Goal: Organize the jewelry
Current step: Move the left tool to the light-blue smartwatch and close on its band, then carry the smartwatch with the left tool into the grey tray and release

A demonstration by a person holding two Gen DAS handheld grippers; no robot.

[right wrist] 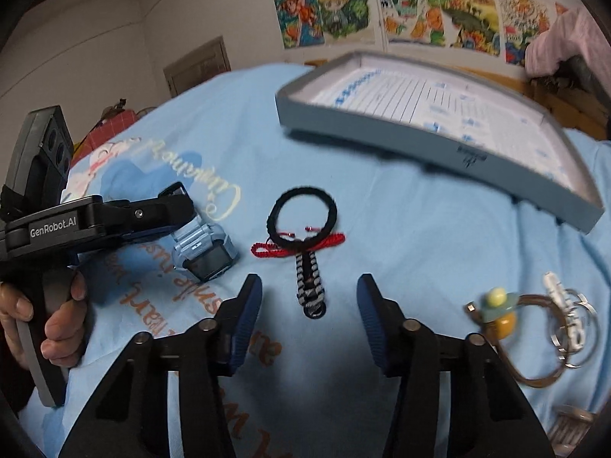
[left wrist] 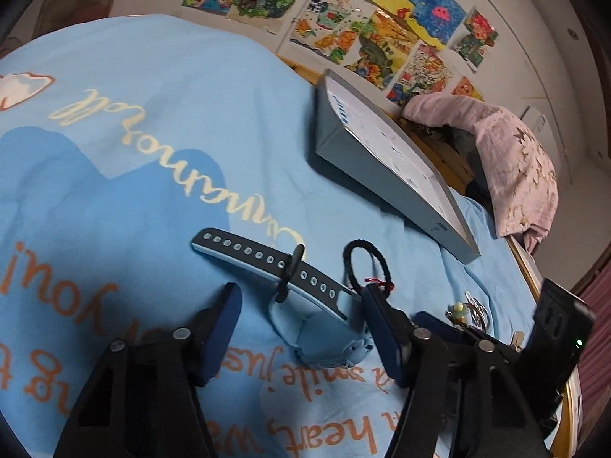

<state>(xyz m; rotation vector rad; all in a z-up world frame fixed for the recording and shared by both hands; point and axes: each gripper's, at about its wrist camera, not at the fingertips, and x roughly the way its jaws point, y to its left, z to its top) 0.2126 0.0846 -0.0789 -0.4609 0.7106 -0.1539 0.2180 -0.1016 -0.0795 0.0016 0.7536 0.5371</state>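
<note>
A light-blue smartwatch with a dark strap lies on the blue bedspread between the open fingers of my left gripper; it also shows in the right wrist view, under the left gripper. A black braided bracelet with red cords lies just ahead of my open, empty right gripper; its black loop shows in the left wrist view. A keyring with a yellow-green charm lies right. A grey box lid tray sits beyond.
The blue printed bedspread covers the bed. A pink cloth lies on the wooden bed edge at the right. Colourful drawings hang on the wall behind. The grey tray also shows in the left wrist view.
</note>
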